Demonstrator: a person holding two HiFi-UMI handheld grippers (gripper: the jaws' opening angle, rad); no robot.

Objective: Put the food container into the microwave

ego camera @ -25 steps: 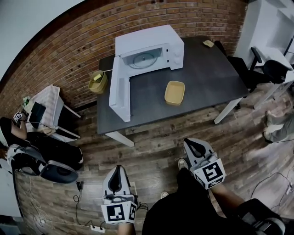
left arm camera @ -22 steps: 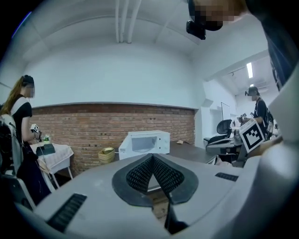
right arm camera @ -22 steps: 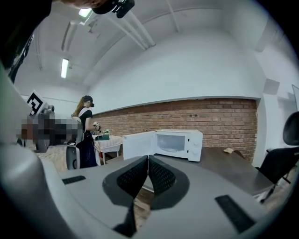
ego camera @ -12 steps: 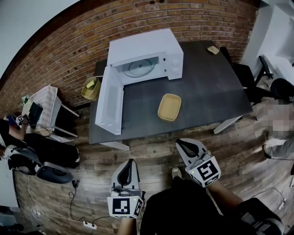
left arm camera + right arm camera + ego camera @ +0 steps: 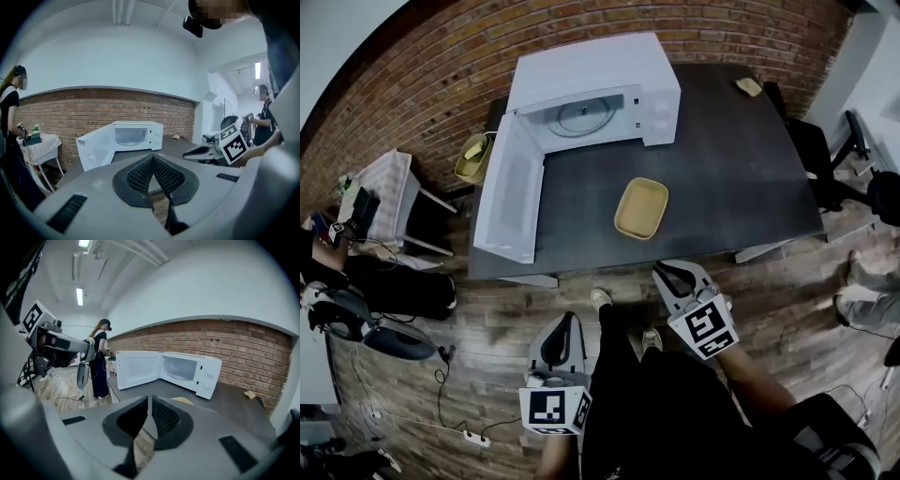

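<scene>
The white boxy microwave sits on the dark flat table with its door swung wide open to the left, and the left gripper hangs over the wood floor with its ribbed black jaws pressed together on nothing. The shallow yellow food container, smooth with round corners, lies on the table in front of the microwave, not yet picked up. The right gripper, also pinched closed and empty, is near the table edge, so I think it must open and grab the thin rim.
</scene>
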